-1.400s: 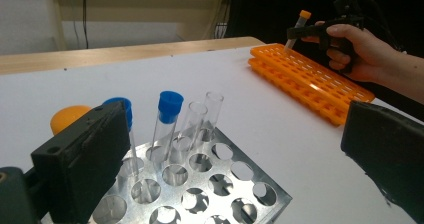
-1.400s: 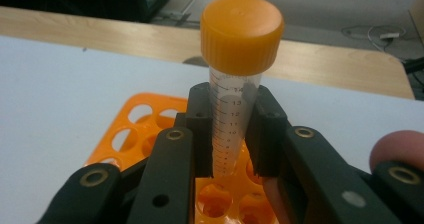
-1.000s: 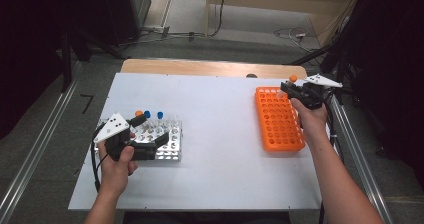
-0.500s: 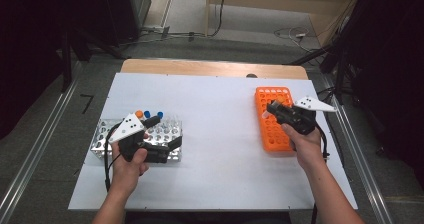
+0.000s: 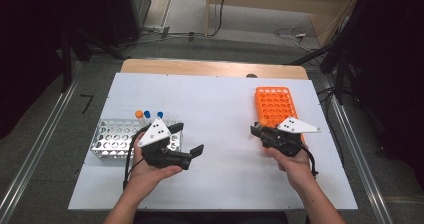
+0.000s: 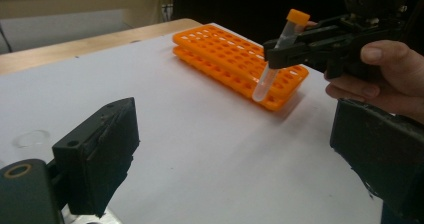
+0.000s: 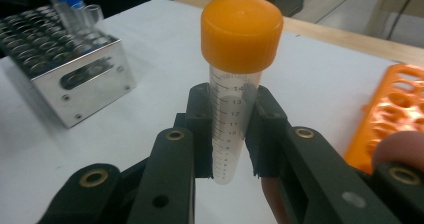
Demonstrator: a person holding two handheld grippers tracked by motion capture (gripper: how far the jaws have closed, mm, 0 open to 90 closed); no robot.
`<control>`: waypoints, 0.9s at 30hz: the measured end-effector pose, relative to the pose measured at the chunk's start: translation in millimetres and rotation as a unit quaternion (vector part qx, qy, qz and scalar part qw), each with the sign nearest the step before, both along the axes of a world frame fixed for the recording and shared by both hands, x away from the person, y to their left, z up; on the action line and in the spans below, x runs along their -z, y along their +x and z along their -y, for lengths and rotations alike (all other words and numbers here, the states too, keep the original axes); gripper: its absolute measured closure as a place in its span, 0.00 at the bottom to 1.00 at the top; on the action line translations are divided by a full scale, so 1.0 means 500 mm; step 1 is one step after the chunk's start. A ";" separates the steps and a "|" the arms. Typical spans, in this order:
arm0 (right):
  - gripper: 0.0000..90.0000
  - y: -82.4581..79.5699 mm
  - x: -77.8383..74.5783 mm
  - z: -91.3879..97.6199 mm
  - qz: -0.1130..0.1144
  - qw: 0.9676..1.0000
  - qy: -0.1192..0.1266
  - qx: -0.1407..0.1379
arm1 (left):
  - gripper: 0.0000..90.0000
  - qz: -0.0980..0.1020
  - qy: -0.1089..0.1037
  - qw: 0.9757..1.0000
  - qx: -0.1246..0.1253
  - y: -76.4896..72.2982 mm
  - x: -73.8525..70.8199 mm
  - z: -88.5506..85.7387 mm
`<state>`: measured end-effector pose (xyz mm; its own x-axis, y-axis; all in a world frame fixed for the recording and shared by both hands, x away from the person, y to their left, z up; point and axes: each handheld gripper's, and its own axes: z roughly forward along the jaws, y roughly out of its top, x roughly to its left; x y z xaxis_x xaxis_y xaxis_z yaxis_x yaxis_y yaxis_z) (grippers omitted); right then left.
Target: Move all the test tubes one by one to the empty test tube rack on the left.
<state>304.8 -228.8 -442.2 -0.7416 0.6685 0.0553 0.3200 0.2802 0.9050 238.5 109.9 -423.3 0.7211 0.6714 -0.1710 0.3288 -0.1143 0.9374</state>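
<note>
Item: clear graduated plastic tube, orange screw cap (image 7: 235, 84), pinched mid-barrel by right gripper (image 7: 227, 134), carried at 9 o'clock of orange perforated plastic rack (image 5: 275, 104). Judged light, rigid, slick-walled, crushable; hold best taken below cap. Left gripper (image 5: 187, 144) spread, jaws just closing slightly, nothing between.

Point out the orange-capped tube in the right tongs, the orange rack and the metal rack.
orange-capped tube (image 7: 242, 29), right gripper view, on its orange cap.
orange rack (image 5: 273, 104), high view, on its grid of holes.
metal rack (image 7: 82, 76), right gripper view, on its shiny side wall.
</note>
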 end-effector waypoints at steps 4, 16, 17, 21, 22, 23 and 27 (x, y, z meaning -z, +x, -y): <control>0.80 -0.019 0.005 -0.033 -0.002 1.000 -0.005 -0.024 | 0.14 -0.004 0.009 1.000 0.020 0.000 0.006 0.034; 0.80 -0.060 0.010 -0.107 -0.005 0.996 -0.027 -0.088 | 0.52 0.006 0.000 0.999 0.047 0.001 0.002 0.085; 0.80 -0.063 0.010 -0.112 -0.006 0.995 -0.028 -0.092 | 0.54 0.006 -0.003 0.999 0.047 0.001 0.002 0.088; 0.80 -0.072 0.010 -0.130 -0.007 0.994 -0.036 -0.104 | 0.60 0.005 -0.001 0.999 0.049 0.002 0.002 0.100; 0.80 -0.074 0.011 -0.133 -0.008 0.994 -0.037 -0.107 | 0.61 0.004 -0.003 0.999 0.052 0.003 0.004 0.102; 0.80 -0.076 0.011 -0.137 -0.009 0.993 -0.038 -0.110 | 0.62 0.004 -0.001 0.998 0.056 0.003 0.005 0.105; 0.80 -0.084 0.011 -0.149 -0.009 0.992 -0.043 -0.122 | 0.66 -0.004 0.003 0.999 0.054 0.006 0.007 0.115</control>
